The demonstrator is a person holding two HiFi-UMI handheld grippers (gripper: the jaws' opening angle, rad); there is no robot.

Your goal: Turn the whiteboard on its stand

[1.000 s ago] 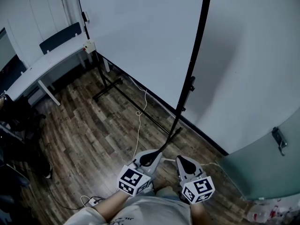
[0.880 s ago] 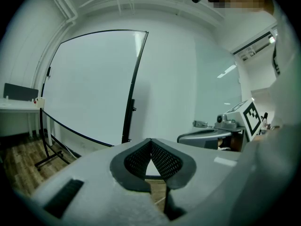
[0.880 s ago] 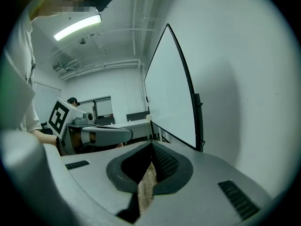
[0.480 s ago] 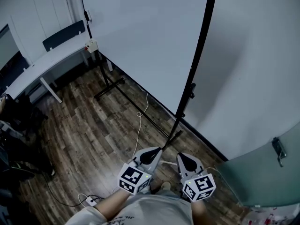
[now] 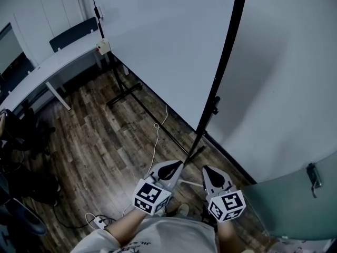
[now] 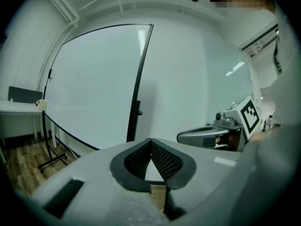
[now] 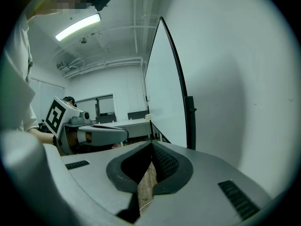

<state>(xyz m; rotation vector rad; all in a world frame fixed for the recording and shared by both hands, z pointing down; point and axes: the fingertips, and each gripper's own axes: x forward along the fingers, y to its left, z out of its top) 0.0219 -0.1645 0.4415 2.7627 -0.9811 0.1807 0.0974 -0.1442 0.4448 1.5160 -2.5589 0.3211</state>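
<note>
Over the dark plank floor (image 5: 100, 141), the white black-framed whiteboard's (image 5: 158, 41) near upright post (image 5: 224, 57) rises ahead, between left gripper (image 5: 169, 168) and right gripper (image 5: 210, 174), both jaws together, empty.

A large, blank whiteboard (image 5: 163, 41) with a thin dark edge stands upright in a black stand (image 5: 224, 62). The near post carries a small knob (image 5: 215, 101), and the far foot (image 5: 122, 93) rests on the wooden floor (image 5: 105, 141), near the white wall (image 5: 295, 88).
</note>
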